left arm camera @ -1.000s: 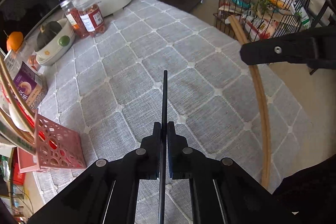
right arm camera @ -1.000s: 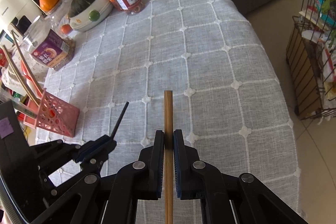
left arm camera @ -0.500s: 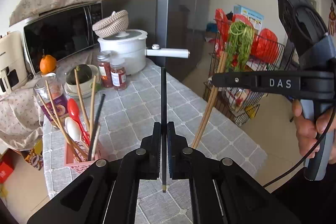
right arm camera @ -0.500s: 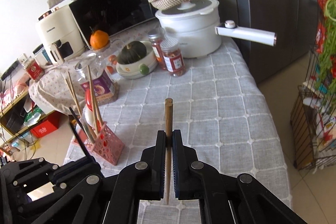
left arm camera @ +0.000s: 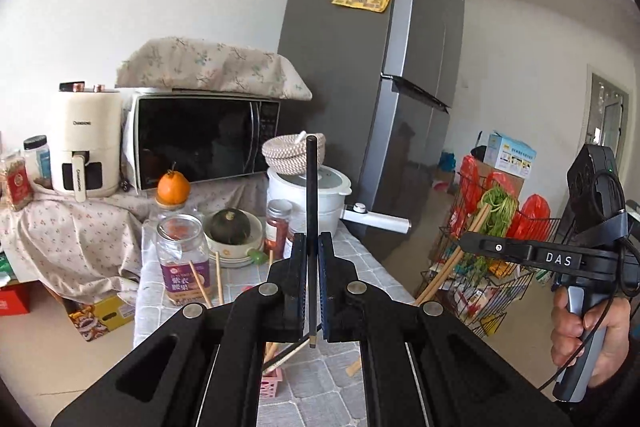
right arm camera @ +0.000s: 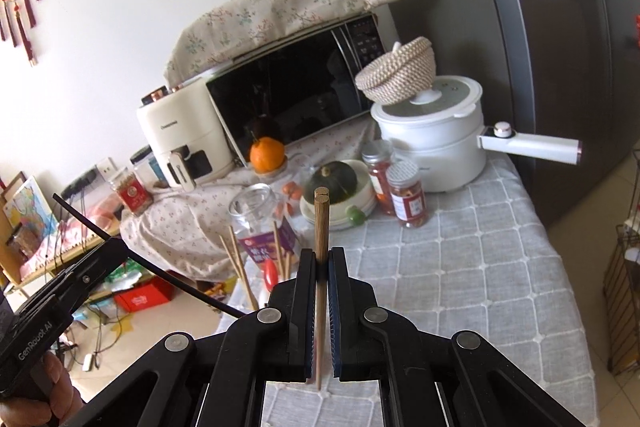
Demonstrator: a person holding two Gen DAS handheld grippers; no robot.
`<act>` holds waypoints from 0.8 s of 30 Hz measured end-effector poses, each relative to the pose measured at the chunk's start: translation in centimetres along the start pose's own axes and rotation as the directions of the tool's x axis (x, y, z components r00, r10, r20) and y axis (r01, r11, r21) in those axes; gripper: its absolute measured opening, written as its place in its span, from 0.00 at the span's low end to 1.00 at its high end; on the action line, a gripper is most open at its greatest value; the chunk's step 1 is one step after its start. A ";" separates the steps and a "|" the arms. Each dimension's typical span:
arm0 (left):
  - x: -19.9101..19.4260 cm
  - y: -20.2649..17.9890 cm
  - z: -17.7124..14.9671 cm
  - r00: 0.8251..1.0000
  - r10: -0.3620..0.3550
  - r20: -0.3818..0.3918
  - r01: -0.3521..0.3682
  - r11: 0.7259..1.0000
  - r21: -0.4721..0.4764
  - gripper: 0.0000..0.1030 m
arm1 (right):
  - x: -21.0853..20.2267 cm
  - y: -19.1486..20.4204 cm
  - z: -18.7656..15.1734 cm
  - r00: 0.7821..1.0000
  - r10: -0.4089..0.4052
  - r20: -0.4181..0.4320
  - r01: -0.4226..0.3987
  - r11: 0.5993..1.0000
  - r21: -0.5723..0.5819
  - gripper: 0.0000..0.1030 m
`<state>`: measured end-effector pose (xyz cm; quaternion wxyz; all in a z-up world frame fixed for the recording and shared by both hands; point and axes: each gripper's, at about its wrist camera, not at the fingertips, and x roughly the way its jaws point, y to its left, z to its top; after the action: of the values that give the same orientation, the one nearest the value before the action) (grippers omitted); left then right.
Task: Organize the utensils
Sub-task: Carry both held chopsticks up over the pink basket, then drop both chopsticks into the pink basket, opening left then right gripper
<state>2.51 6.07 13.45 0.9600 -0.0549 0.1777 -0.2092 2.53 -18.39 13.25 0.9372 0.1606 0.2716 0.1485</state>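
Observation:
In the left wrist view my left gripper (left arm camera: 312, 241) is shut on a black chopstick (left arm camera: 311, 187) that stands upright between its pads. My right gripper (right arm camera: 322, 255) is shut on a wooden chopstick (right arm camera: 321, 223), also upright. Both hover above the table with the grey checked cloth (right arm camera: 460, 267). Below the left gripper a corner of the pink utensil holder (left arm camera: 272, 383) shows, with wooden chopsticks (left arm camera: 200, 287) sticking out. From the right wrist view those chopsticks (right arm camera: 238, 263) and a red spoon (right arm camera: 270, 273) show, but the holder is hidden. The left gripper (right arm camera: 116, 247) appears at the left, the right gripper (left arm camera: 466, 247) at the right.
At the table's far end stand a white pot (right arm camera: 436, 143) with a long handle, two red jars (right arm camera: 408, 199), a bowl with a green squash (right arm camera: 332, 183) and a purple-labelled glass jar (right arm camera: 260, 223). A microwave (right arm camera: 296, 99), fridge (right arm camera: 560, 67) and wire rack (left arm camera: 480, 267) surround the table.
Both grippers have risen and tipped up from looking down at the cloth to looking across the kitchen. Each still holds its chopstick.

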 end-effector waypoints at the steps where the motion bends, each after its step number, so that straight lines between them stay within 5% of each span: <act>1: -0.2 0.5 0.2 1.000 0.014 0.006 -0.014 1.000 -0.002 0.05 | 0.0 0.3 0.2 1.000 0.016 0.005 -0.016 1.000 0.006 0.04; 7: -0.7 2.6 0.7 0.995 0.099 0.027 -0.099 0.995 0.000 0.05 | 0.9 1.6 0.8 0.997 0.070 0.030 -0.071 0.997 0.020 0.04; 24: 8.8 5.5 -4.9 0.956 0.194 -0.222 -0.178 0.980 0.089 0.05 | 5.7 4.0 0.2 0.997 0.067 0.038 -0.065 0.997 -0.031 0.04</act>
<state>10.33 7.14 5.14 0.9498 0.0191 0.2844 -0.1289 6.47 -12.73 12.36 0.9392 0.1582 0.2456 0.1804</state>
